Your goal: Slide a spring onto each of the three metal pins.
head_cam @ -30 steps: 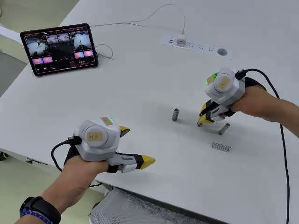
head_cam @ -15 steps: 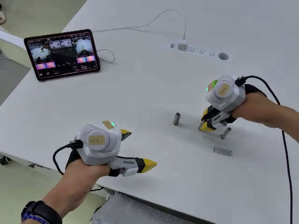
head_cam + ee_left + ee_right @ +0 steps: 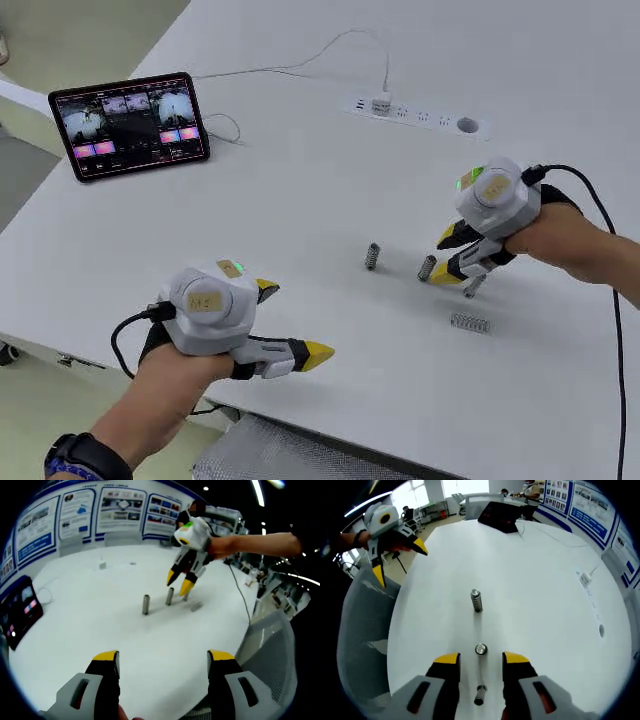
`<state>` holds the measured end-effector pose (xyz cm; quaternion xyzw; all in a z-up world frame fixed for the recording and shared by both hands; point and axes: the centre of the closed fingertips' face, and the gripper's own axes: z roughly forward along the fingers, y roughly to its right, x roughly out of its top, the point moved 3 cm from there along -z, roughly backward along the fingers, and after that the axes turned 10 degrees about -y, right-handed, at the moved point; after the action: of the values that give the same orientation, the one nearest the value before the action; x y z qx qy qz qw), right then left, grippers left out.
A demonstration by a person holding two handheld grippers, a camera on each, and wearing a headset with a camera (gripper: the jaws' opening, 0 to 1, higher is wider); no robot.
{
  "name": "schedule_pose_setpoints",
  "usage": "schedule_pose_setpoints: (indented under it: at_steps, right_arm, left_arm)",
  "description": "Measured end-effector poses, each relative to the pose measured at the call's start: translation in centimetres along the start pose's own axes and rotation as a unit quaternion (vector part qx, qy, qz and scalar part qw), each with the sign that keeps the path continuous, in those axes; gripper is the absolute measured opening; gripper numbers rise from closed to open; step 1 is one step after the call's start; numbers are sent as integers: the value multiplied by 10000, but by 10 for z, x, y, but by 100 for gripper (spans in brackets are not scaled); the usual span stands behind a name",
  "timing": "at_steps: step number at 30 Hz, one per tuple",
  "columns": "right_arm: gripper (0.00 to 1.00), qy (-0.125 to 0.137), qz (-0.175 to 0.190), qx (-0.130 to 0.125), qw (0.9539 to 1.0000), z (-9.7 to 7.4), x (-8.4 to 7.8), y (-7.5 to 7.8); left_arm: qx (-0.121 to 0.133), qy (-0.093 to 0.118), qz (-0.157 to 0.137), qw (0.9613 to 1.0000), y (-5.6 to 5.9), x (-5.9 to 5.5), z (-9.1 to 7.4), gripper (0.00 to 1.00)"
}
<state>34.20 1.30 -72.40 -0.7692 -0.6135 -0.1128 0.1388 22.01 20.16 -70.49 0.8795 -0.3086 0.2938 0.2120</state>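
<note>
On the white table [image 3: 300,200] three metal pins stand in a loose row in front of the person's right hand. The left pin [image 3: 373,256] stands upright with a spring coiled around it, apart from both tools. The middle pin [image 3: 427,267] is also upright and looks ribbed like the first, so it seems to carry a spring too, though this is small in the head view. The right tool [image 3: 445,258] hangs just beside this pin, yellow tips pointing down toward the table, jaws narrowly parted and holding nothing. In the right gripper view the middle pin's round top sits just ahead of the gap between the tips. The third pin [image 3: 473,287] is below the right tool and looks bare. In the right gripper view it lies between the jaws, and whether they touch it I cannot tell. A loose spring [image 3: 470,323] lies flat on the table near the third pin, on the person's side. The left tool [image 3: 292,320] is held well apart from the pins at the near table edge, jaws wide and empty. A lit tablet [image 3: 130,125] and a power strip [image 3: 415,112] sit far back.
</note>
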Motion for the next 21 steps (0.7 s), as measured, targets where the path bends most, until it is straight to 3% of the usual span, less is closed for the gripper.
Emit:
schedule_pose_setpoints:
  at_steps: [5, 9, 14, 21]
  right_arm:
    - [37, 199, 244, -40, 9995, -4, -2, 1]
    - [38, 533, 551, -41, 9970, -8, 0, 0]
    - [40, 1094, 1023, -17, 9887, -15, 6, 1]
    - [42, 1721, 1640, 47, 9713, -25, 6, 1]
  left_arm:
    - [30, 27, -16, 10000, 0, 0, -2, 73]
    - [54, 63, -57, 9999, 2, 1, -5, 73]
    - [62, 76, -86, 9999, 3, 1, -5, 73]
    - [48, 92, -73, 9999, 7, 3, -4, 73]
